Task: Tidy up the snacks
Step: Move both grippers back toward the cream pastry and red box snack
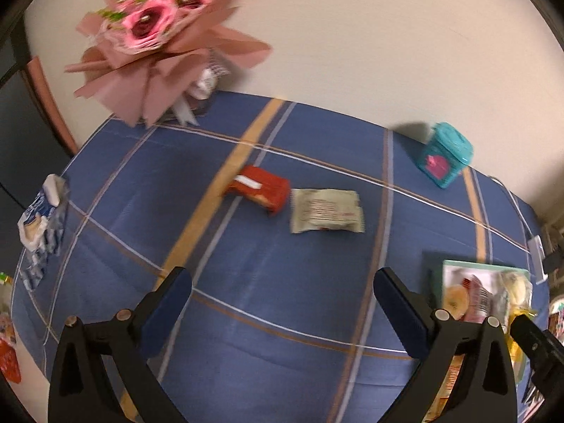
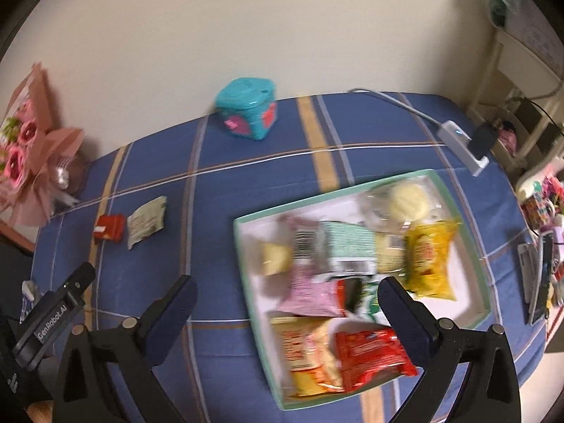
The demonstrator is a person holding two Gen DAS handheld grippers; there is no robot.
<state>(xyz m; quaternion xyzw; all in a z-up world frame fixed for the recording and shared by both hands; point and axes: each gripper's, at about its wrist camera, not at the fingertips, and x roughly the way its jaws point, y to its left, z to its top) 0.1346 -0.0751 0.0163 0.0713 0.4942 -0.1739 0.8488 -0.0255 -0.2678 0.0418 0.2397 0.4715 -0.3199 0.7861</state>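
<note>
A pink bouquet (image 1: 151,35) stands at the far left and a teal tin (image 2: 246,112) by the far wall. A red snack pack (image 1: 259,190) and a pale wrapper (image 1: 326,211) lie mid-cloth, open blue cloth around them. Right, a mint-rimmed box (image 2: 461,211) holds snacks. Left gripper (image 1: 282,310) and right gripper (image 2: 287,313) point downward, spread wide, empty.

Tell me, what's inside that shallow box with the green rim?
The box holds a heap of wrapped snacks: a yellow packet, a red packet, a pink packet, a pale round bun. Overlapping packets hide whatever lies beneath them.
</note>
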